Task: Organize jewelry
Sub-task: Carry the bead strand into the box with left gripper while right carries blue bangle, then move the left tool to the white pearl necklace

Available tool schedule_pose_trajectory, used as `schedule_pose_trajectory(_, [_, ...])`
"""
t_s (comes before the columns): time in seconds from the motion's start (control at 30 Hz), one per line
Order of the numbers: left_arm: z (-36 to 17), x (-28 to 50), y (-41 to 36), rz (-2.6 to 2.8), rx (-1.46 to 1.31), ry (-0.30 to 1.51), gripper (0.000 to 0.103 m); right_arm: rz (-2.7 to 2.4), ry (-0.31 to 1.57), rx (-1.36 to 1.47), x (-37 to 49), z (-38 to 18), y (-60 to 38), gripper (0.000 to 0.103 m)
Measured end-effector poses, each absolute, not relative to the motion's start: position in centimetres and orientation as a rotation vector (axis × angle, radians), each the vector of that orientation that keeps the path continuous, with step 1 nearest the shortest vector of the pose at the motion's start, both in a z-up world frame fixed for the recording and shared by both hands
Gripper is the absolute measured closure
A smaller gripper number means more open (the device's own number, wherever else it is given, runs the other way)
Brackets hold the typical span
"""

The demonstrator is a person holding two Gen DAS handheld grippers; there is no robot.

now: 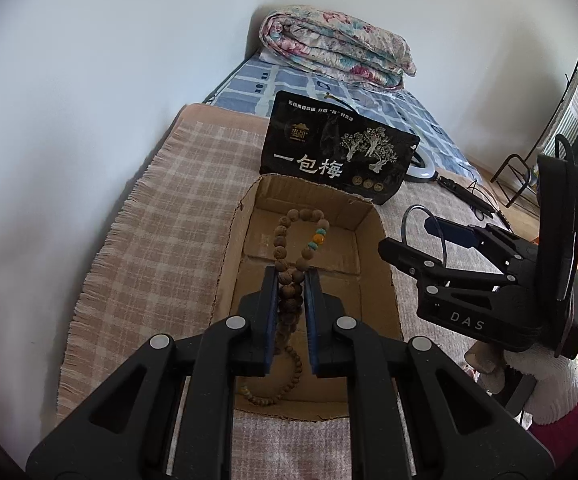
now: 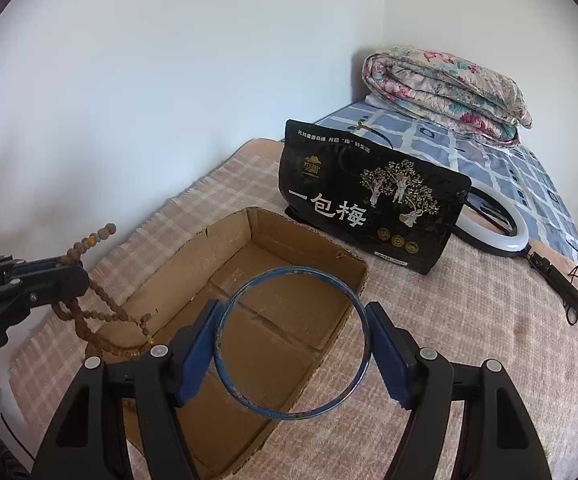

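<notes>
An open shallow cardboard box (image 1: 385, 280) (image 2: 177, 264) lies on a plaid blanket. My left gripper (image 1: 292, 276) is shut on a brown wooden bead string (image 1: 285, 248) with a few teal and amber beads, and holds it above the box; loops hang down toward the box's near edge. The left gripper (image 2: 79, 274) and the beads (image 2: 89, 312) also show in the right wrist view. My right gripper (image 2: 293, 312) is shut on a thin blue bangle (image 2: 225, 376), held upright above the box. The right gripper (image 1: 389, 246) shows right of the box.
A black snack bag (image 1: 337, 148) (image 2: 369, 200) stands behind the box. A white ring light (image 2: 505, 240) with its stand lies to the right. A folded floral quilt (image 1: 337, 48) (image 2: 445, 92) sits on the blue checked bed. A white wall runs along the left.
</notes>
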State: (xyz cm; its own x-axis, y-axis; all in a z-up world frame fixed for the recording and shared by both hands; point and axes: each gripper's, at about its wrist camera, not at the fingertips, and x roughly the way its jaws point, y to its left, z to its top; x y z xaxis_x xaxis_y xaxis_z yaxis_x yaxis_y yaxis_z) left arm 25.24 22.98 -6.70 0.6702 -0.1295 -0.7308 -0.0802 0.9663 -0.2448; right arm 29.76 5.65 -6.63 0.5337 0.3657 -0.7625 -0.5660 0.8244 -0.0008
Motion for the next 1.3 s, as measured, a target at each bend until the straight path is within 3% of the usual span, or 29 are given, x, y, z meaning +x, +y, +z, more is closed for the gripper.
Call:
schedule_pose_trajectory(0.27, [-6.7, 25.7, 22.8, -0.034, -0.259, 0.836, 0.092, 0.583, 0.882, -0.228, 31.7, -8.1, 6.8, 0.029])
schedule_pose_trajectory(0.3, [-6.6, 25.7, 22.9, -0.032, -0.263, 0.837, 0.092, 0.576, 0.884, -0.225, 31.8, -8.1, 6.8, 0.027])
schedule_pose_trajectory(0.37, [-6.5, 25.6, 23.0, -0.025, -0.267, 0.834, 0.092, 0.569, 0.875, -0.216, 31.9, -8.1, 6.8, 0.013])
schedule_pose_trajectory(0.9, [-4.9, 24.7, 21.7, -0.023, -0.234, 0.802, 0.092, 0.530, 0.832, -0.182, 30.3, -5.3, 3.2, 0.013])
schedule_pose_trajectory(0.93, [-4.7, 24.7, 21.5, -0.025, -0.235, 0.799, 0.091, 0.526, 0.825, -0.179, 30.0, -4.9, 2.7, 0.013])
schedule_pose_trajectory(1.0, [-4.2, 24.4, 21.0, -0.032, -0.236, 0.786, 0.069, 0.518, 0.813, -0.173, 29.5, -4.2, 1.8, 0.013])
schedule_pose_trajectory(1.03, [-3.9, 24.2, 20.7, -0.034, -0.235, 0.777, 0.065, 0.514, 0.808, -0.171, 29.2, -3.8, 1.2, 0.013])
schedule_pose_trajectory(1.3, [-2.6, 23.3, 17.7, -0.066, -0.221, 0.741, 0.055, 0.455, 0.753, -0.175, 26.3, -0.8, -4.1, 0.010])
